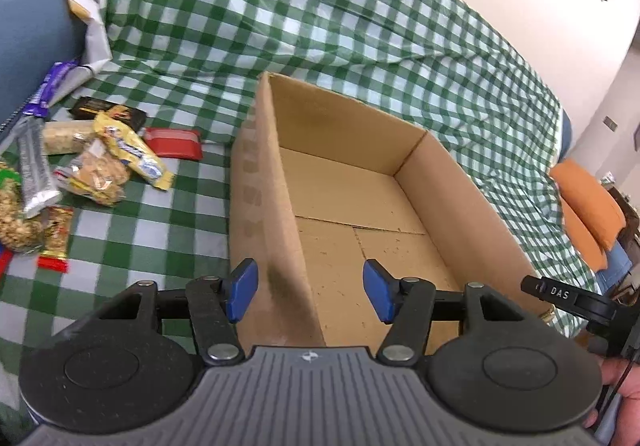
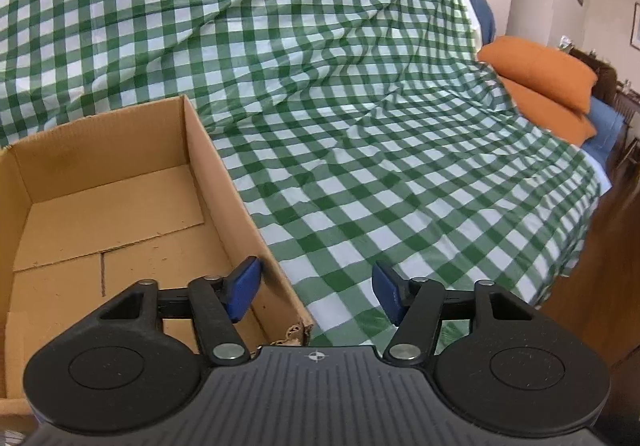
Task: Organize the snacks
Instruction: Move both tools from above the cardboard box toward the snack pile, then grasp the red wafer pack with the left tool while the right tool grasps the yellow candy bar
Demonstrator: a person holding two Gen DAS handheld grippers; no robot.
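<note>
- The left gripper (image 1: 310, 292) hangs above the left wall of the box (image 1: 280, 182). Its two blue fingers (image 1: 242, 290) are spread wide apart and hold nothing. One finger is on the outside of that wall and the other is over the inside of the box.
- The box is brown cardboard with no lid. It sits on a green and white checked cloth (image 1: 224, 26). Only the bare cardboard floor shows inside it.
- The snacks are in a heap (image 1: 80, 162) on the cloth, to the left of the box and apart from it.
- In the heap there is a yellow wrapper (image 1: 132, 150) lying over a clear bag of cookies (image 1: 98, 174). A red pack (image 1: 174, 142) is the snack nearest the box. A black pack (image 1: 108, 111) lies behind the yellow one.
- A long silver bar (image 1: 34, 174) and a purple wrapper (image 1: 50, 88) lie at the far left edge. A clear bag with nuts or grains (image 1: 14, 218) is there too, partly cut off by the edge.
- The right gripper (image 2: 316, 294) hangs above the right wall of the box (image 2: 224, 182), near the front corner. Its blue fingers (image 2: 244, 292) are also wide apart and hold nothing. The left finger is over the box and the right finger is over the cloth (image 2: 360, 126).
- Two orange pillows (image 2: 540, 74) lie stacked at the far right end of the cloth.
- Part of the right gripper (image 1: 576, 300) shows at the right edge of the left view, just beside the box.
</note>
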